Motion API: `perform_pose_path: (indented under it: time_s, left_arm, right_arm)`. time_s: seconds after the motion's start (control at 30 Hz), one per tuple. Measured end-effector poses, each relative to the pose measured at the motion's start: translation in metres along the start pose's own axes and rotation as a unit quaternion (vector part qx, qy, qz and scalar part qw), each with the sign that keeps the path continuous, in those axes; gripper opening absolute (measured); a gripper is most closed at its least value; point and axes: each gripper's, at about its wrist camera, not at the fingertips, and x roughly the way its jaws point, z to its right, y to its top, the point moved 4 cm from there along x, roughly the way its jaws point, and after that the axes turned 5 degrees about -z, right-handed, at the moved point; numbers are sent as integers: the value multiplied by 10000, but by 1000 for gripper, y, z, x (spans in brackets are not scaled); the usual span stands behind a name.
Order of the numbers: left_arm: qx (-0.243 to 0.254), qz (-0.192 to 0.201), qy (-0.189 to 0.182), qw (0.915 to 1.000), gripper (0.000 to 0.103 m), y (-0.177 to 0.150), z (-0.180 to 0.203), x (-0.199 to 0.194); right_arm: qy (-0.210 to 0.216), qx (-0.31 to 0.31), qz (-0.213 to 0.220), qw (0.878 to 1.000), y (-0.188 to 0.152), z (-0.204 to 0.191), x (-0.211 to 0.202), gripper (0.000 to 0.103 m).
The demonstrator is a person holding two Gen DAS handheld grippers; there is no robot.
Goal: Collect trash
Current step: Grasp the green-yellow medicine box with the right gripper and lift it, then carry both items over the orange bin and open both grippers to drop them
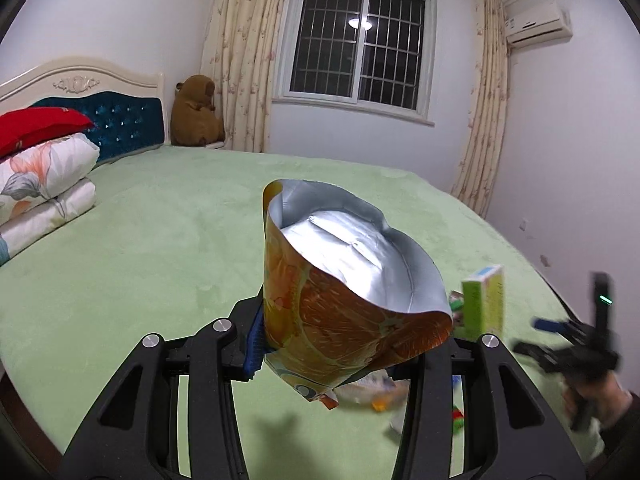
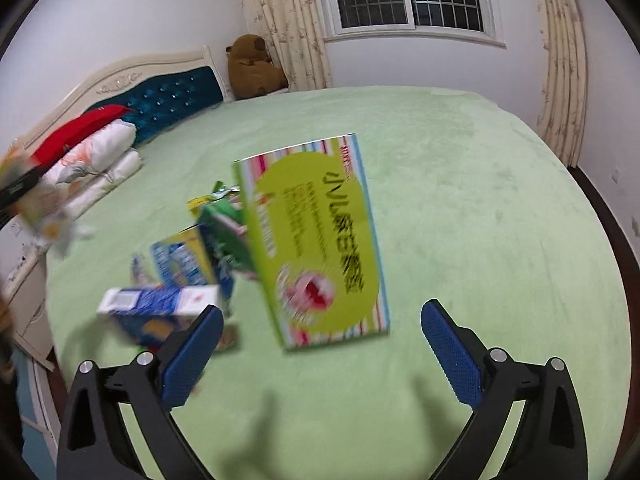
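Observation:
My left gripper [image 1: 340, 344] is shut on an orange foil bag [image 1: 344, 280], open at the top with a silver lining, held above the bed. My right gripper [image 2: 320, 344] is open and empty, with blue pads [image 2: 192, 356]. A green striped box [image 2: 316, 240] stands on edge just ahead of it; it also shows in the left wrist view [image 1: 484, 300]. To its left lie a blue and white box [image 2: 160, 304], a blue packet [image 2: 184, 260] and green wrappers [image 2: 224, 224]. The right gripper also shows, blurred, in the left wrist view [image 1: 560, 340].
The trash lies on a green bedspread [image 2: 460, 220]. Folded quilts and a red pillow [image 1: 36, 128] sit by the headboard [image 1: 128, 120]. A brown plush bear [image 1: 196, 112] sits in the corner by curtains and a window. More small litter [image 1: 380, 396] lies under the bag.

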Motion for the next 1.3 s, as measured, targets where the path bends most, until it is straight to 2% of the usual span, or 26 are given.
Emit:
perform_pose_path:
  time_s: [0.17, 0.37, 0.7, 1.0, 1.17, 1.3]
  left_arm:
    - [-224, -264, -317, 9989, 43, -24, -1, -18]
    - [-272, -617, -469, 9966, 43, -56, 8, -27]
    - [-358, -1060, -891, 9897, 43, -92, 23, -20]
    - [-206, -1204, -1112, 9863, 43, -115, 46, -37]
    - [-126, -1259, -1269, 9838, 43, -126, 62, -53]
    - [-46, -1291, -1386, 9819, 43, -135, 73, -68]
  right_arm:
    - [-36, -183, -159, 9997, 12, -8, 33, 98]
    - [-342, -314, -173, 9988, 24, -12, 62, 98]
    - [-238, -198, -144, 9994, 24, -7, 58, 93]
    - [-12, 200, 401, 9990, 6, 2, -7, 93]
    - [487, 562, 729, 9946, -30, 7, -60, 93]
    - [619, 619, 873, 9923, -60, 0, -96, 93]
